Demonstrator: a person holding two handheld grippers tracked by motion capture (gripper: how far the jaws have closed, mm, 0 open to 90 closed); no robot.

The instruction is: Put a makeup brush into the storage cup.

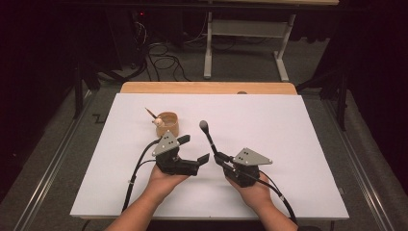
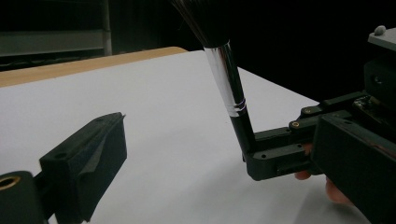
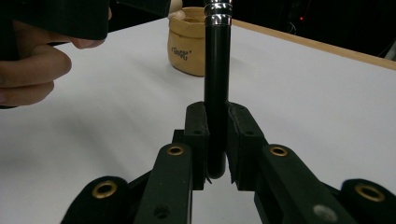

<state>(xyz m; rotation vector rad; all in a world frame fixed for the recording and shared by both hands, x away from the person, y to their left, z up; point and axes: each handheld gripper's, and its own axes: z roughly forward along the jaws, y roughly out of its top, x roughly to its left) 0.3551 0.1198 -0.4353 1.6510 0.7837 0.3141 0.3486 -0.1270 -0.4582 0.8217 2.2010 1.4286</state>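
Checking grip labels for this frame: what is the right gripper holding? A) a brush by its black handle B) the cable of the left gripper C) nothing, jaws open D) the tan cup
A: in the right gripper view the right gripper has its jaws shut on the black handle of the brush, whose bristles point up and away in the high view; the cup stands apart.
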